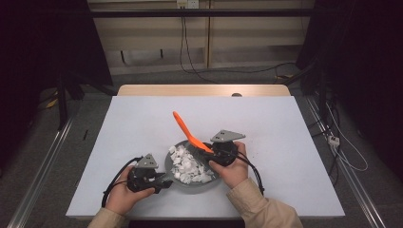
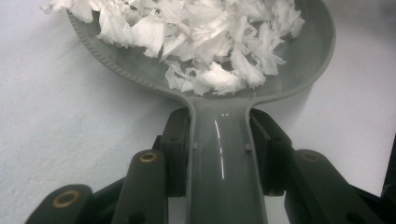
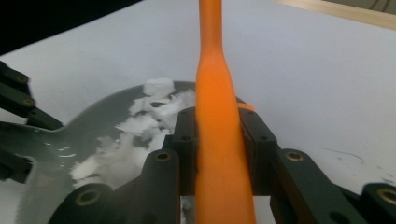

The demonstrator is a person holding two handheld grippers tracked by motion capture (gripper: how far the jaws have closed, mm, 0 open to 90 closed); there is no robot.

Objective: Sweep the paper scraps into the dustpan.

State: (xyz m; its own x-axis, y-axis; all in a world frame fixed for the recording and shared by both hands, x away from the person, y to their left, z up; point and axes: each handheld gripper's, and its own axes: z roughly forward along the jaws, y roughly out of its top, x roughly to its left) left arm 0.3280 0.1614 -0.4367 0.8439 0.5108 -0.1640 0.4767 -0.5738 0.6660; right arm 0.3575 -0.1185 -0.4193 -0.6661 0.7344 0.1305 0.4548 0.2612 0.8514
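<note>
white table (wooden edge), grey floor

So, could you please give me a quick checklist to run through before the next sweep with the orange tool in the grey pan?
1. Left gripper closed on the pan handle: ok, the pads press on both sides of it.
2. Right gripper closed on the orange tool: ok, clamped on both sides.
3. Grey pan resting flat on the white table cover: ok, as far as the high view shows.
4. White shreds inside the pan: mostly ok; in the left gripper view some lie at the rim.
5. Working end of the tool touching the shreds: cannot tell, it is hidden.
6. Cables clear of the pan: ok.
</note>
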